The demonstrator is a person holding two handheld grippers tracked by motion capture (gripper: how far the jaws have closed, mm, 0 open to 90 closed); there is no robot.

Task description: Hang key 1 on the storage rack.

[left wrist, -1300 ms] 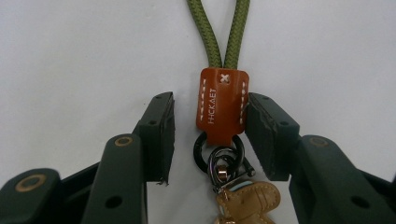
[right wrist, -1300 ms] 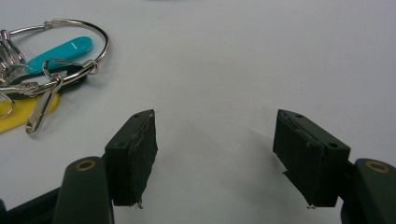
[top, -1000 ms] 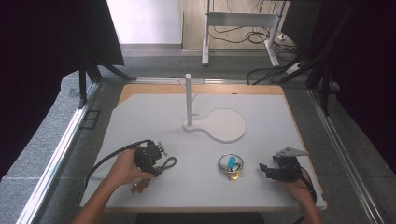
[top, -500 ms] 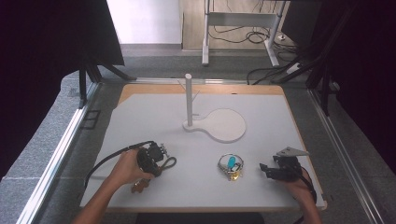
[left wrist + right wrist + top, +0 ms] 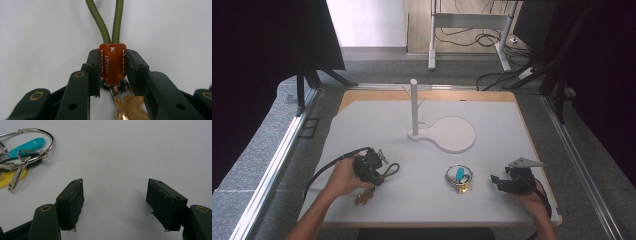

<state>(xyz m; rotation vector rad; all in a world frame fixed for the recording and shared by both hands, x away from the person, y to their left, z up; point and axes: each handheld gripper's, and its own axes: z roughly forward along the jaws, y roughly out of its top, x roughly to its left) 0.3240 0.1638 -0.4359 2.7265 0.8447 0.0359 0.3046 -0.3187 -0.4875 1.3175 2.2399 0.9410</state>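
Between the left gripper (image 5: 112, 72)'s jaws sits an orange leather tab (image 5: 112, 63), pads pressed to both of its stitched edges; jaws have just been closing and are now clenched on it; the olive cord loop (image 5: 112, 20) runs up and away from the tab, a metal clip (image 5: 117, 100) and brass-coloured hardware hang blurred beneath; judgement: the grasp on this keychain is made, so a lift and a carry toward the white stand (image 5: 414, 107) look like the step to come, the stand's small side pegs being the likely hanging place; in the high view the left gripper (image 5: 371, 167) lies low at the near left of the board, cord loop (image 5: 391, 170) poking out toward the middle, a brown bit (image 5: 362, 198) of the keychain by the hand; right gripper (image 5: 120, 205) released, jaws wide with bare board between them, resting near right (image 5: 512, 181); just beside it a second key bunch (image 5: 459, 178), silver ring, teal tag, yellow piece, untouched; surface: a white mat (image 5: 512, 140) over a wooden board (image 5: 362, 95), stand's round base (image 5: 454, 134) at centre, well apart from both grippers; room: grey carpet (image 5: 262, 150), metal rails (image 5: 277, 150) at the sides, dark curtains (image 5: 262, 40), a desk frame (image 5: 472, 20) and loose cables (image 5: 457, 37) beyond.
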